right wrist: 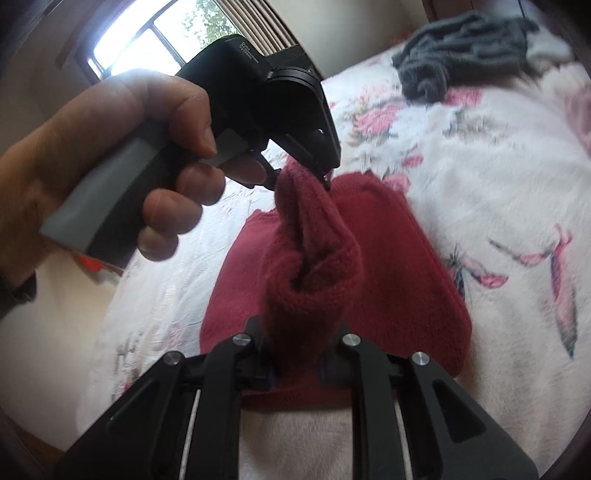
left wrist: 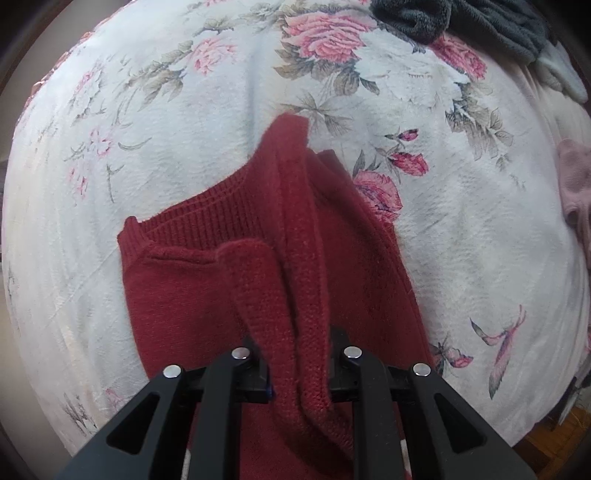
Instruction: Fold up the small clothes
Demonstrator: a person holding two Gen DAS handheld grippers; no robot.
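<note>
A dark red knitted garment (left wrist: 192, 295) lies partly flat on a floral bedspread (left wrist: 147, 110). A raised fold of it runs into my left gripper (left wrist: 299, 365), which is shut on it. In the right wrist view the same red garment (right wrist: 388, 258) has a bunched fold lifted between both grippers. My right gripper (right wrist: 295, 350) is shut on the near end of that fold. The left gripper (right wrist: 303, 173), held by a hand (right wrist: 110, 166), pinches the far end above the bed.
A dark grey fleece garment (left wrist: 461, 22) lies at the far edge of the bed, also as the grey garment (right wrist: 461, 48). A pale pink cloth (left wrist: 576, 184) sits at the right edge. A window (right wrist: 166, 33) is behind the hand. Wooden floor (left wrist: 554, 443) shows at lower right.
</note>
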